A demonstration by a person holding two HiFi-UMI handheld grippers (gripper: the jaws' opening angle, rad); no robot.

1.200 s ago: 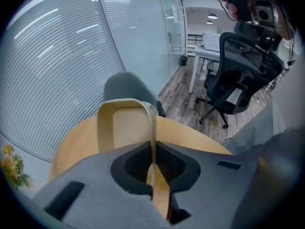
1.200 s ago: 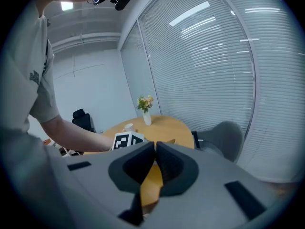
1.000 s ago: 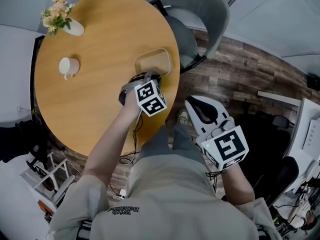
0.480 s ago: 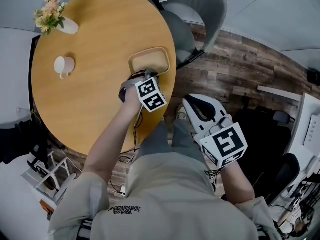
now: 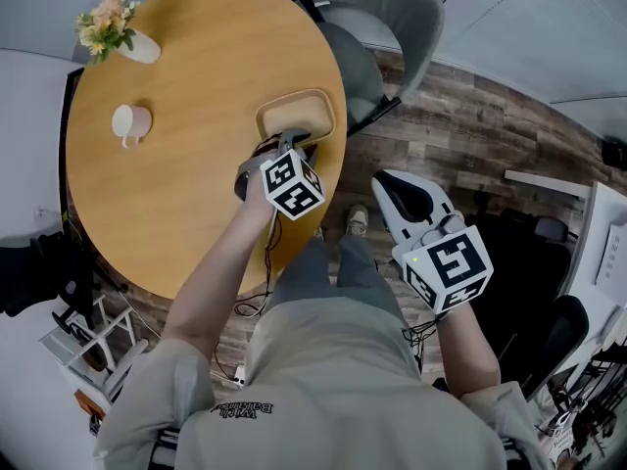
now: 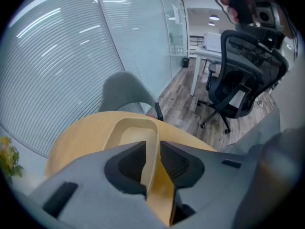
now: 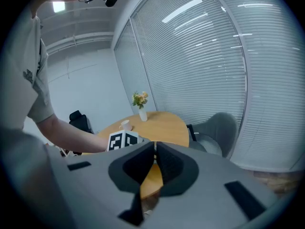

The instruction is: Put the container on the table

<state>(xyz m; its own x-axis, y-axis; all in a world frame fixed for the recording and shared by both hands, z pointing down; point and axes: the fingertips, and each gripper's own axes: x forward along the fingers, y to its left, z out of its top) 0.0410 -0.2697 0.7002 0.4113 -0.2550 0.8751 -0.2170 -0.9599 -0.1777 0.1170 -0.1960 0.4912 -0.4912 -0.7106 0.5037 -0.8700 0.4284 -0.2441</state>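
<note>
The beige container [image 5: 296,116] sits on the round wooden table [image 5: 186,184] close to its right-hand edge, just above centre in the head view. Your left gripper [image 5: 292,147] is clamped on the container's near wall, one jaw inside it and one outside. Your right gripper [image 5: 387,182] hangs over the plank floor at centre right, jaws pressed together on nothing. A mug [image 5: 129,123] and a vase of flowers [image 5: 125,39] stand at the upper left, and a grey chair [image 5: 382,27] is at the top.
</note>
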